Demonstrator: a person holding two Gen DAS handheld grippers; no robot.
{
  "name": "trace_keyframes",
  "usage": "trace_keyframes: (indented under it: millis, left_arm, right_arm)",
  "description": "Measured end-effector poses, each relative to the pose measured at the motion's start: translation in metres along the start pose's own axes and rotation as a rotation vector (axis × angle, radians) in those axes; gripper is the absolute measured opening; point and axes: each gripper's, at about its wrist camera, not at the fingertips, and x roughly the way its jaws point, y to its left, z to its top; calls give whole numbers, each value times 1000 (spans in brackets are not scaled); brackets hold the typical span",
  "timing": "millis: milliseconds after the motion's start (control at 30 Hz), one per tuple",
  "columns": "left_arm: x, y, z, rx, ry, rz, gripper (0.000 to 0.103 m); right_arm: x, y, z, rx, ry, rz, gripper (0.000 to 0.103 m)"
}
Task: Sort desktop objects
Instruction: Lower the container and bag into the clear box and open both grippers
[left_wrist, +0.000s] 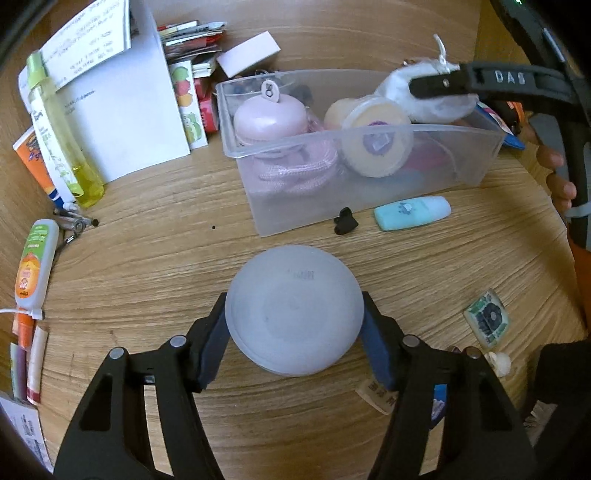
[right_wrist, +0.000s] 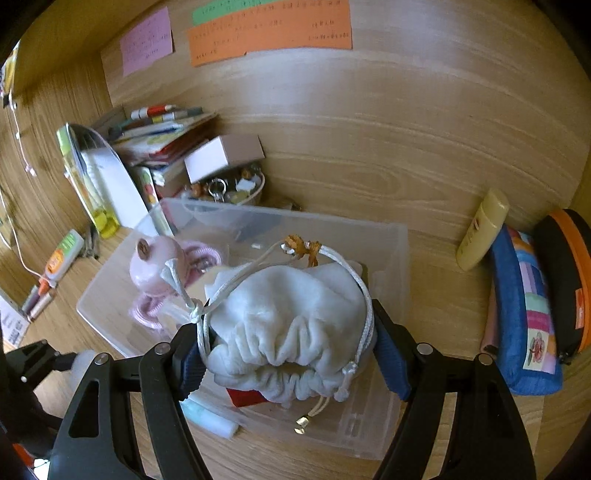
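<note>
Near the middle of the wooden bench (left_wrist: 155, 206), through the left wrist camera, we see our left gripper (left_wrist: 294, 319) with its jaws closed partway on a round grey lidded tub (left_wrist: 293, 314), smooth and matte, blue pads pressing either flank. Just beyond stands the clear plastic bin (left_wrist: 369, 184), holding a glossy pink round case (left_wrist: 270, 117) and a yellow tub (left_wrist: 376, 142). A mint tube (left_wrist: 412, 213) lies on the bench against its front wall.

From the right wrist camera, our right gripper (right_wrist: 291, 336) has its jaws pinched on a soft white velvety drawstring pouch (right_wrist: 291, 314), gathered in folds, held over the bin (right_wrist: 388, 251). We judge the pouch is about to be released inside; next the tub needs lifting over the rim.
</note>
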Motion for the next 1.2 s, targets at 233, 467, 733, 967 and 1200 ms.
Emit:
trace_keyframes:
  millis: [233, 467, 733, 967, 1200]
  left_arm:
    - [-9, 21, 2, -115, -18, -23, 64]
    - [-40, 25, 30, -151, -110, -53, 64]
    - [-53, 18, 65, -100, -153, -87, 65]
    - [-40, 2, 95, -46, -153, -93, 65]
    - [-8, -4, 118, -36, -99, -74, 65]
  right_arm:
    - [5, 5, -12, -76, 36, -64, 74]
    - [5, 10, -14, -102, 60, -88, 75]
    - [-6, 6, -15, -73, 76, -54, 82]
    - [-31, 7, -21, -85, 31, -47, 85]
    - [-49, 17, -39, -147, 4, -72, 86]
